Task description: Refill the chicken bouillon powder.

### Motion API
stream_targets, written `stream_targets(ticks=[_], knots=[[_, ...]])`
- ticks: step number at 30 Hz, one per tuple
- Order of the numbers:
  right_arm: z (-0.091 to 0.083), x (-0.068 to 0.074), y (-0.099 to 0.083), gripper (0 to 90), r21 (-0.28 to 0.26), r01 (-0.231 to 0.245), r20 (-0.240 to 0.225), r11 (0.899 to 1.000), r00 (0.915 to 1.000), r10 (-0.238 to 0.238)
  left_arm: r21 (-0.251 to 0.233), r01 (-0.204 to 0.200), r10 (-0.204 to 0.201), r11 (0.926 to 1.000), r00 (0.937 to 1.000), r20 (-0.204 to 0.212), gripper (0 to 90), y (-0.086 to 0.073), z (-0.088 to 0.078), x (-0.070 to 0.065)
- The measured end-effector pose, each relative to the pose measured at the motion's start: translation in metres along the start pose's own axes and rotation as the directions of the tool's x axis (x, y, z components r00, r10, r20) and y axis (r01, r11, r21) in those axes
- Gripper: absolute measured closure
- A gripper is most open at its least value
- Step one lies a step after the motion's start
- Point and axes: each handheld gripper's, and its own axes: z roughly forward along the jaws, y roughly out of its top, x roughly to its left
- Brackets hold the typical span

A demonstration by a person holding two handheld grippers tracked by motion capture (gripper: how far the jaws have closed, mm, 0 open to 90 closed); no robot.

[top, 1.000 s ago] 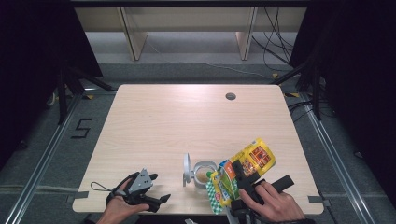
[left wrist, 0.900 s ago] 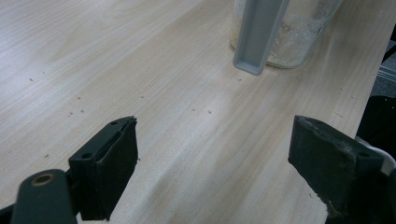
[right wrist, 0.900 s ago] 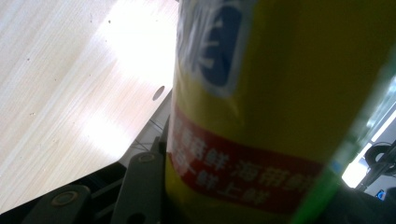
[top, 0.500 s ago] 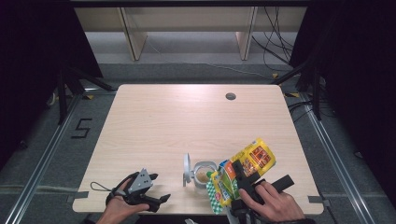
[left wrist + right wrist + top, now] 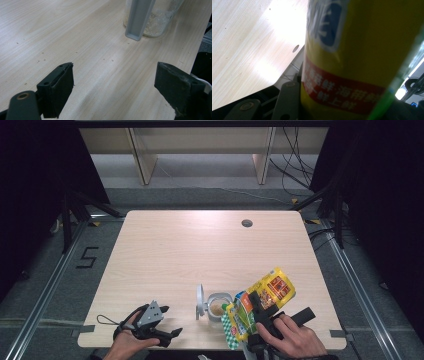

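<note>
The yellow snack bag [image 5: 260,307] sat clamped in the right tongs [image 5: 257,306] over the near right part of the worktop [image 5: 190,250], tilted so that its lower, green-checked end hung just above the mouth of the clear plastic jar [image 5: 218,306]. In the right gripper view the bag's [image 5: 352,60] printed film pressed right up against the lens, with a black jaw flat against its side. The jar stood upright with its hinged grey lid [image 5: 200,301] swung open to its left, and pale crumbs lay in its bottom [image 5: 156,23].

The bag looked light and soft, a crinkly film pouch that would buckle and slip if pinched at a loose corner; the mid-body grip seemed sensible, since it kept the pouch from folding while tipped. Its contents were probably brittle, so a hard squeeze risked crushing them. The jar seemed light and easy to knock over, best steadied low on its wall.

The left tongs [image 5: 172,334] rested released near the front left edge, jaws wide apart with nothing between them, well apart from the jar
</note>
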Motion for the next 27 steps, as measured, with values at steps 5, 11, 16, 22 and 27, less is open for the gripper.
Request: stream_targets(ticks=[5,11,16,22,27], knots=[[0.0001,0.0006,0.0003,62.2,-0.003,-0.005,-0.001,1.000,1.0000,0.005,0.002,-0.030,0.030,0.9995,0.9995,0.003,15.1,0.0004,-0.0001,0.0017],[0.0000,0.0005,0.0004,62.7,-0.007,-0.005,0.003,1.000,1.0000,0.005,0.005,-0.016,0.016,0.9999,0.9998,0.007,15.1,0.0002,0.0001,0.0010],[0.0002,0.0006,0.0001,62.7,-0.008,-0.012,0.000,1.000,0.9999,0.012,0.001,-0.026,0.026,0.9997,0.9996,0.003,15.1,0.0005,0.0002,0.0015],[-0.0005,-0.0002,-0.0002,62.8,-0.001,-0.002,0.017,1.000,0.9998,0.002,0.005,-0.027,0.026,0.9996,0.9996,0.005,15.1,0.0006,0.0001,0.0018],[-0.0001,0.0007,-0.0006,62.8,-0.001,-0.005,0.018,1.000,0.9998,0.005,0.005,-0.026,0.026,0.9997,0.9997,0.005,15.1,0.0007,0.0001,0.0019]])
